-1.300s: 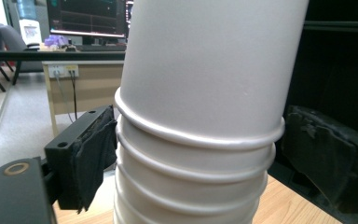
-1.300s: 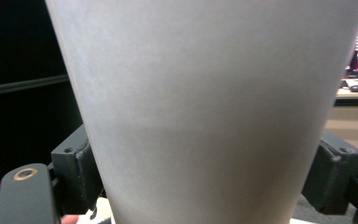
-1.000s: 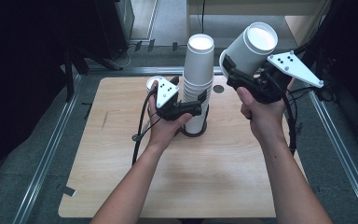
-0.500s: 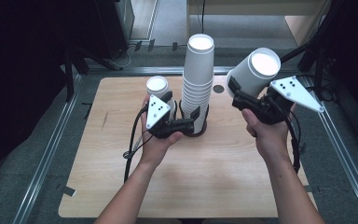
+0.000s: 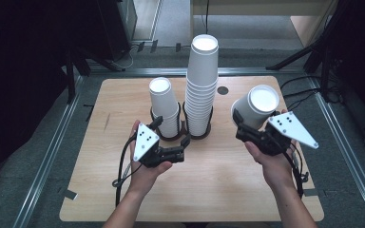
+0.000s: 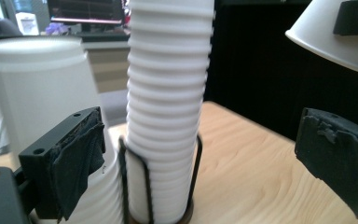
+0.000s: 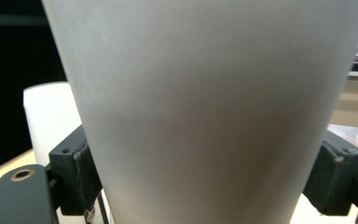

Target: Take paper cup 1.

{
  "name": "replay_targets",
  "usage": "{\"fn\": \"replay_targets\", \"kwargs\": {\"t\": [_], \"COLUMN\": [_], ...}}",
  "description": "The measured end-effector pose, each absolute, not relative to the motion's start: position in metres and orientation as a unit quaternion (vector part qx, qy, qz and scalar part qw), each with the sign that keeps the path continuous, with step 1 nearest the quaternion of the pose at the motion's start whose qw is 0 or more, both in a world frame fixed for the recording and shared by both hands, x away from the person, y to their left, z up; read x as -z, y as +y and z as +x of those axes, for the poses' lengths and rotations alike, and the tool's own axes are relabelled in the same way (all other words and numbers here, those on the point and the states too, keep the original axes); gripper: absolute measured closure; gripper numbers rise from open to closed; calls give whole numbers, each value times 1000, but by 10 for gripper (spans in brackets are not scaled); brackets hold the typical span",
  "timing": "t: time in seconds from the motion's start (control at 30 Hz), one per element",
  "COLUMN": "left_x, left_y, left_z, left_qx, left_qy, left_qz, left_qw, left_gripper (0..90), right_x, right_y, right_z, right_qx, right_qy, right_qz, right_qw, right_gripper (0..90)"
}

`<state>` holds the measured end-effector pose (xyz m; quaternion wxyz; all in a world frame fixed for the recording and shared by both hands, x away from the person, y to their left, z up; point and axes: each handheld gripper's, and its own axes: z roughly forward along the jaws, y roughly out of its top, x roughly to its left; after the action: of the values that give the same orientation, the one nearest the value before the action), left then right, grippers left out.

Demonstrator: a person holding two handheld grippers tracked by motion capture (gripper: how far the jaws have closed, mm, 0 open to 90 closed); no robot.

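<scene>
From the high view, we are holding the right gripper (image 5: 244, 127) clamped on an upside-down paper cup (image 5: 255, 107) at three o'clock of the tall cup stack (image 5: 201, 90). Our left gripper (image 5: 183, 147) is standing apart, empty, at six o'clock of the short cup stack (image 5: 164, 107) on the table (image 5: 218, 185).

In the left gripper view, we are seeing the tall cup stack (image 6: 165, 107) between the apart jaws, untouched.

In the right gripper view, we are squeezing the paper cup (image 7: 205, 107) from both sides.

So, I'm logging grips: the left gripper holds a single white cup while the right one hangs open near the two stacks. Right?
No, swapped. The right gripper holds the single white cup; the left gripper is open near the stacks, as the high view shows.
</scene>
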<state>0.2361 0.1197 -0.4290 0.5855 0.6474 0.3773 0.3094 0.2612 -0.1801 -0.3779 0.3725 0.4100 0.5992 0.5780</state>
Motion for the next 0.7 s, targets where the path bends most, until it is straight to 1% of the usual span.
{"fn": "replay_targets", "kwargs": {"t": [0.03, 0.1, 0.17, 0.2, 0.23, 0.37, 0.5, 0.7], "left_x": [429, 440, 443, 450, 450, 468, 474, 477], "left_y": [120, 130, 134, 144, 144, 163, 168, 168], "left_z": [236, 224, 221, 215, 215, 210, 210, 208], "left_qx": [-309, -307, -308, -306, -306, -295, -290, -284], "left_qy": [377, 385, 387, 394, 394, 419, 430, 428], "left_qz": [647, 648, 648, 645, 645, 635, 632, 634], "left_qw": [585, 580, 579, 579, 579, 578, 576, 578], "left_gripper": [17, 17, 17, 17, 17, 17, 17, 17], "right_x": [378, 396, 400, 410, 410, 432, 447, 459], "right_y": [-180, -179, -179, -176, -176, -167, -161, -164], "right_z": [261, 256, 255, 252, 252, 246, 240, 234], "right_qx": [-578, -570, -568, -562, -562, -562, -551, -537], "right_qy": [599, 610, 612, 617, 617, 621, 630, 642], "right_qz": [410, 408, 406, 403, 403, 413, 414, 417], "right_qw": [373, 370, 371, 375, 375, 357, 356, 355], "right_gripper": [148, 147, 147, 146, 146, 146, 145, 144]}}
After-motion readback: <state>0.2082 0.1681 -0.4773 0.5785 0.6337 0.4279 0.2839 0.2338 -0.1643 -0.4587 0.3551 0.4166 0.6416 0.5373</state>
